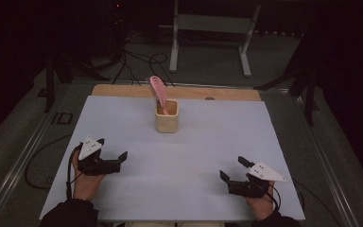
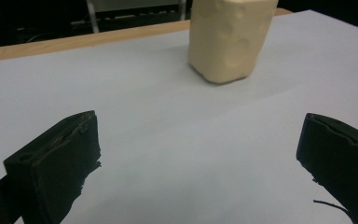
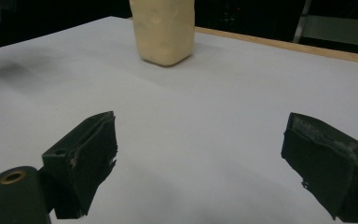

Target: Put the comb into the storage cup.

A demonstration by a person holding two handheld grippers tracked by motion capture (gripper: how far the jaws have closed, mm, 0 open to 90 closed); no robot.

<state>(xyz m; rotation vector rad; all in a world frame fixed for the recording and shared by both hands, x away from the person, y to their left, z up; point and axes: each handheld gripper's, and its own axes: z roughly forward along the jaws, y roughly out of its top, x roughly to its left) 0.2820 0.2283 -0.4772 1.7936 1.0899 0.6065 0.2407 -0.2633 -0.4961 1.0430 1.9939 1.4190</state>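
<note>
Cream holder (image 1: 166, 120): standing upright toward the table's (image 1: 123, 123) far edge, carrying a pink utensil (image 1: 159, 90). Left gripper (image 1: 113, 149): resting near-left of the holder, well apart, jaws gaping wide, gripping nothing. Right gripper (image 1: 234, 169): sitting near-right of the holder, well apart, equally wide, empty.

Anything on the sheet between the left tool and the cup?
Nothing. In the high view, bare white sheet runs from the open left tool to the cup; the left gripper view shows that stretch bare too.
</note>
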